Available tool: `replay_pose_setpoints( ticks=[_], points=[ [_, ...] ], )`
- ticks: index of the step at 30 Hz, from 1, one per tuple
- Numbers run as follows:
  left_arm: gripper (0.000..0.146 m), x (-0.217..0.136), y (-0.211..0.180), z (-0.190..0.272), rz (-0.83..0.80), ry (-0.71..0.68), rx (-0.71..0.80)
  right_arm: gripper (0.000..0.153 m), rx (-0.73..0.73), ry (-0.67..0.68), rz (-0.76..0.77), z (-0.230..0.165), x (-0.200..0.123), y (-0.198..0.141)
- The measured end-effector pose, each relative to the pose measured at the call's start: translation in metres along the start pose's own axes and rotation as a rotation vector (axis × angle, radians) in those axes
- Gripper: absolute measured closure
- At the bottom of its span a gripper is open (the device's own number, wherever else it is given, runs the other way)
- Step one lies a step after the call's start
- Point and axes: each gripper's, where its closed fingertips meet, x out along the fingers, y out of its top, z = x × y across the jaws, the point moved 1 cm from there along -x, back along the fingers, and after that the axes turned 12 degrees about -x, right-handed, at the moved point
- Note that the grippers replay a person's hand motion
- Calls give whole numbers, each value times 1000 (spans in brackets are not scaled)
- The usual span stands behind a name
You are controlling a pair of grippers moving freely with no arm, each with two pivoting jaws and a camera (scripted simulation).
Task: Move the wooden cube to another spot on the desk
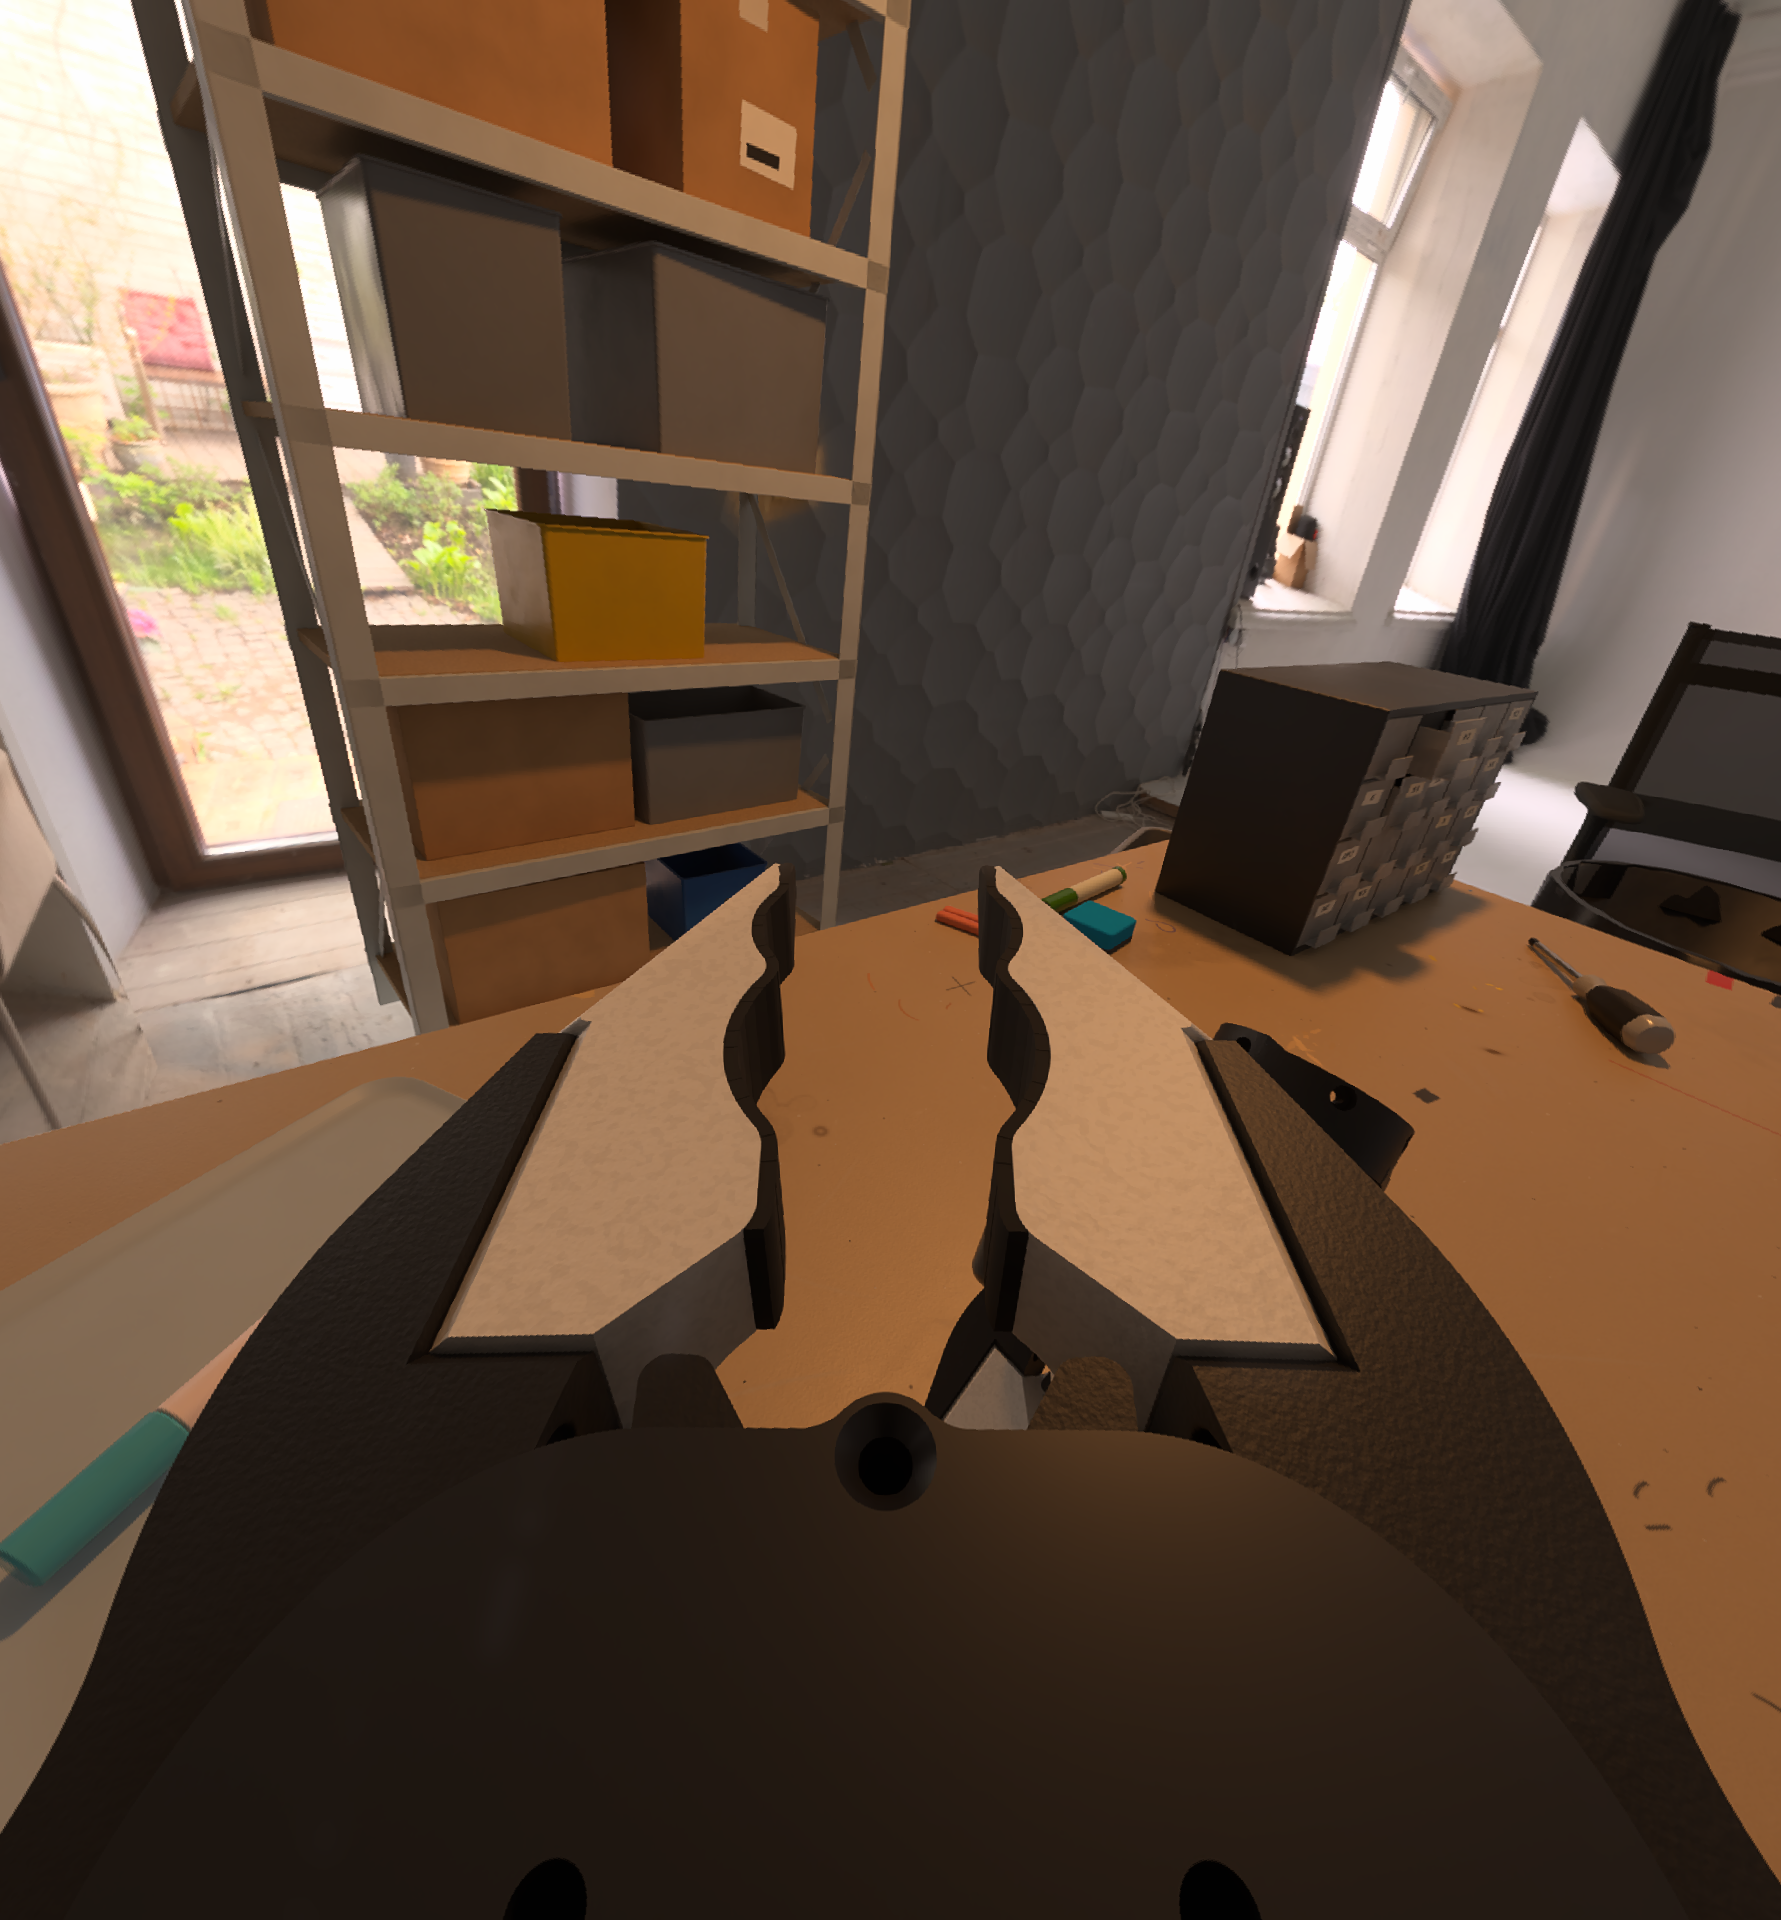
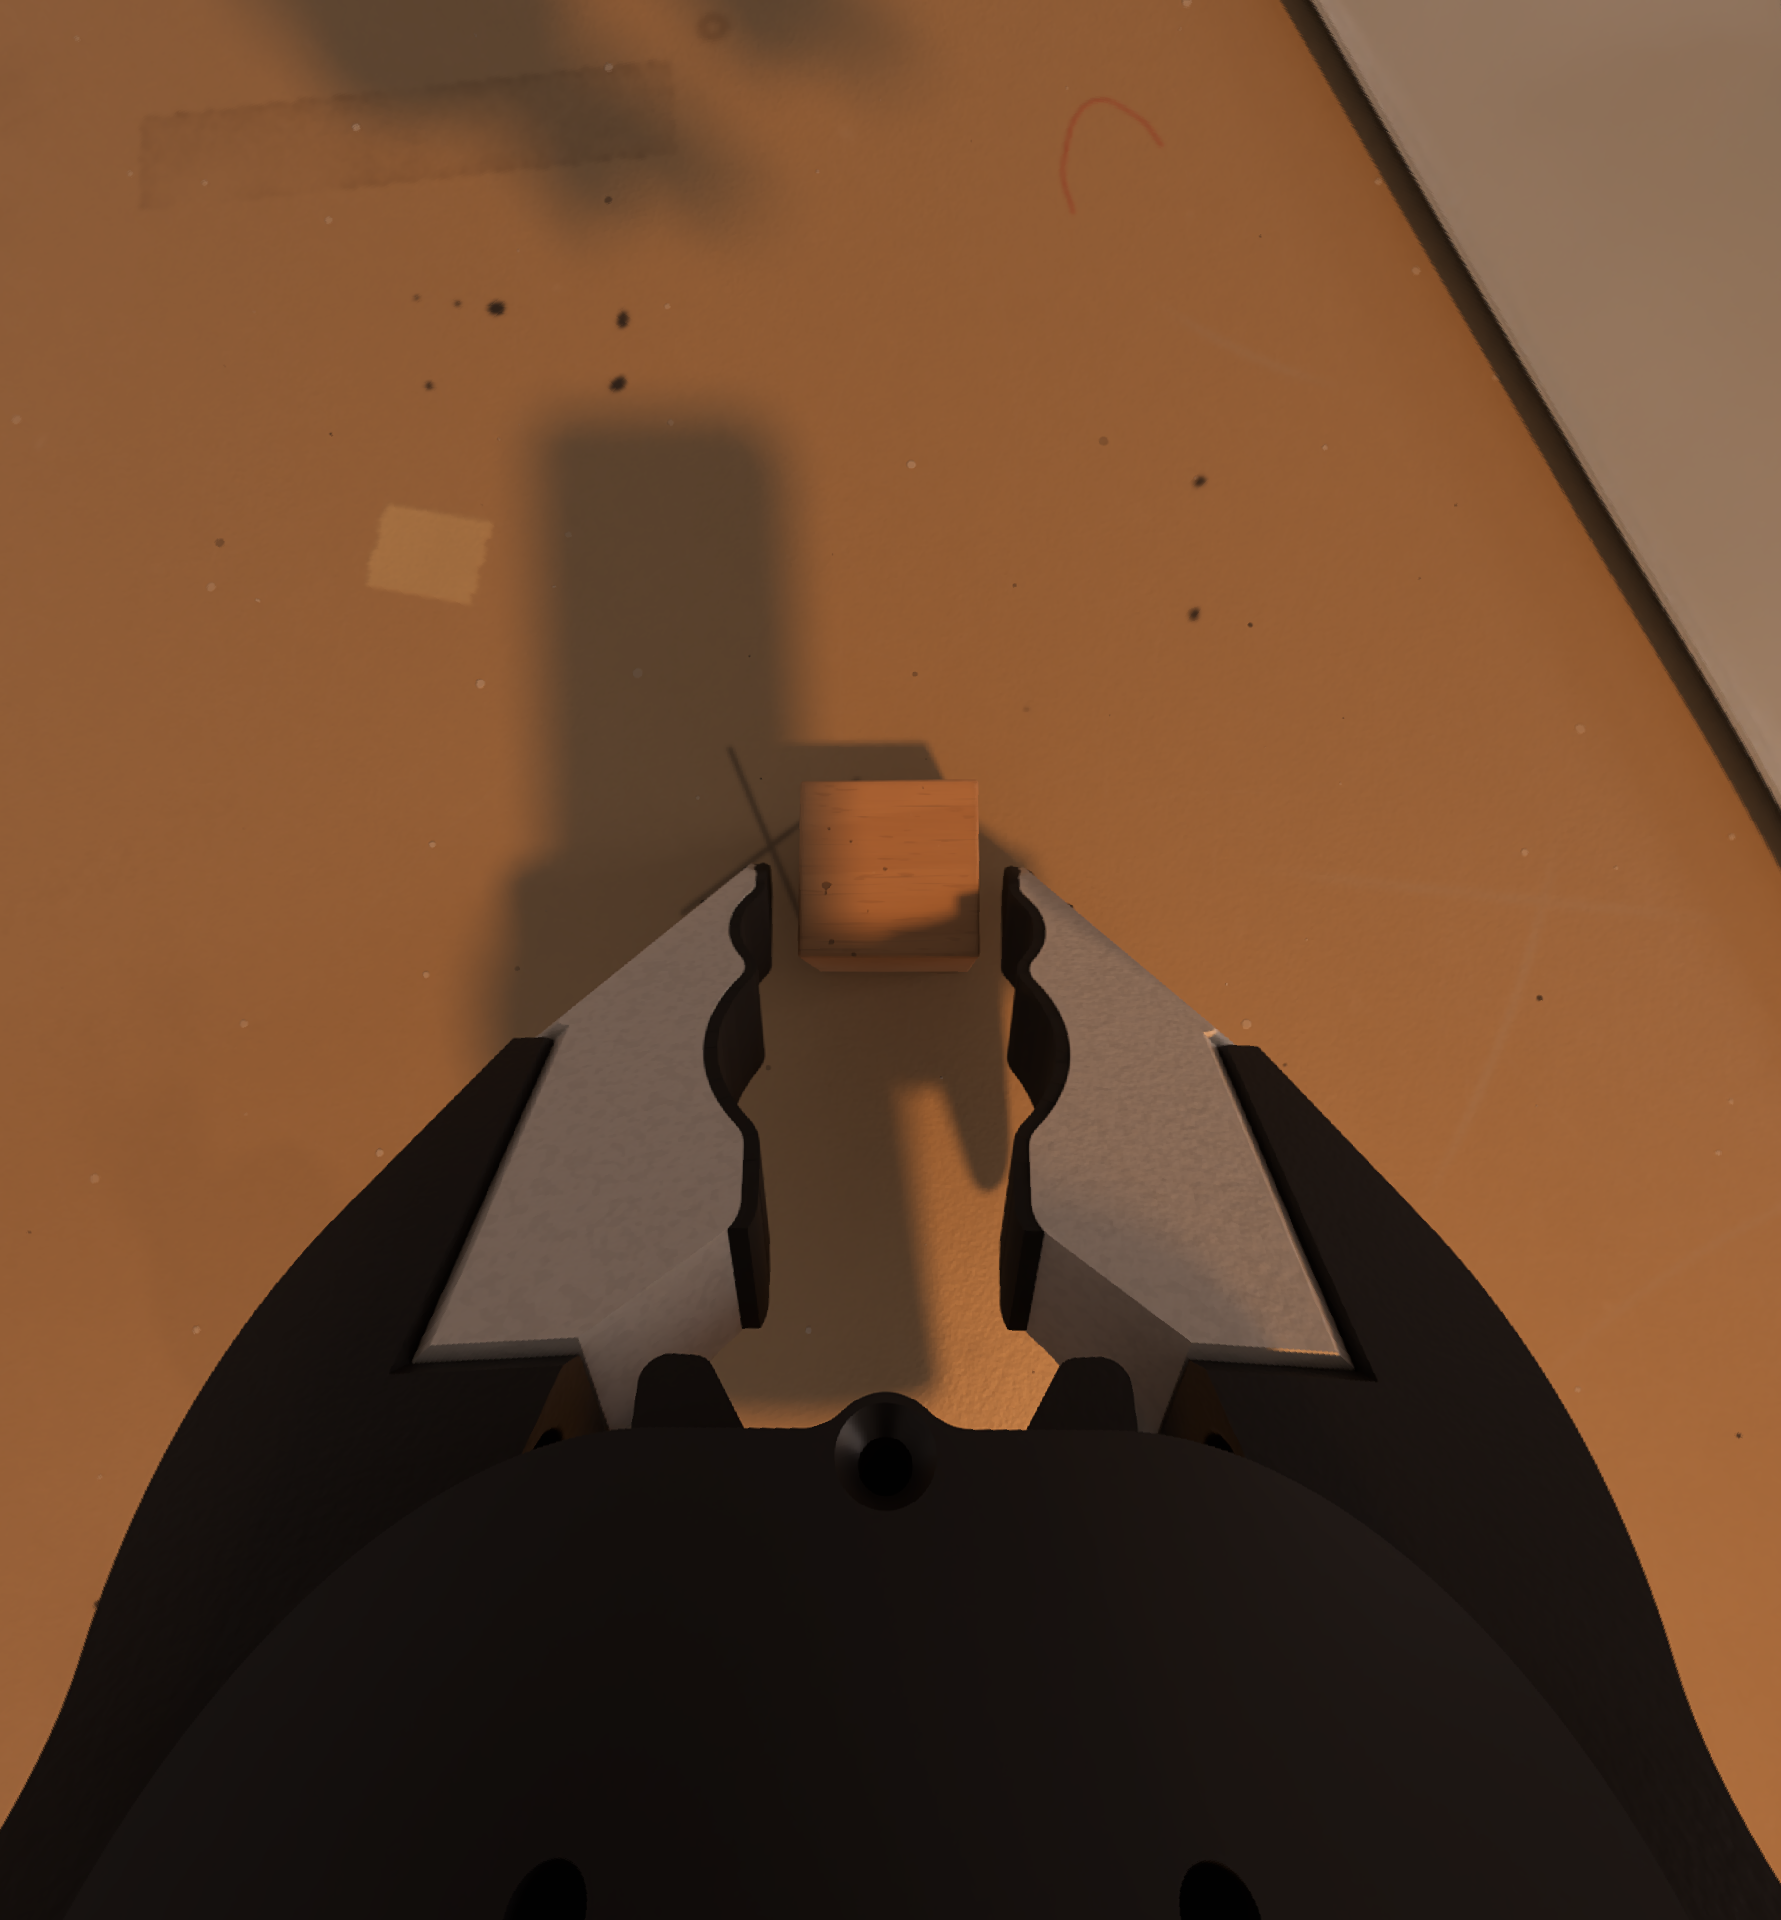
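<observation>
Wooden cube (image 2: 888, 878), small and light brown, sits on the orange-brown desk (image 2: 242, 779) between the tips of the right gripper (image 2: 884, 894), whose jaws stand apart on either side of it, not touching. A pale grey tray (image 2: 1644, 364) lies far right. The left gripper (image 1: 886, 904) hovers over the desk, jaws apart and empty, facing a wooden shelf unit (image 1: 595, 665); a teal-capped marker (image 1: 86, 1496) lies near left.

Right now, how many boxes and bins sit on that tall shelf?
8 visible: two cardboard boxes on top, two grey bins below, a yellow bin, then cardboard box beside grey bin, another box lowest. More may be hidden.
</observation>
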Motion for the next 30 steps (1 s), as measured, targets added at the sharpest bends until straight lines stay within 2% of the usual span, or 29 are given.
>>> replay_pose_setpoints(
  ticks=[3,9,12,15,24,27,30],
  points=[
    [111,-2,1,-2,5,5,-3,118,-19,-6,-1,0,0,0],
    [110,-5,0,-4,5,13,-3,118,-13,3,7,-3,-9,-1],
    [110,-5,-1,-6,6,14,-11,118,-9,-16,8,-2,-28,-5],
    [110,-3,-5,-7,-6,13,-15,118,1,-62,2,1,-63,-19],
    [109,26,-35,9,-114,-44,-25,118,191,-231,-70,-3,-192,-136],
    [107,43,-56,21,-193,-67,2,118,209,-291,-114,-7,-213,-171],
    [106,57,-80,32,-275,-84,36,118,207,-282,-151,-13,-214,-197]
  ],
)
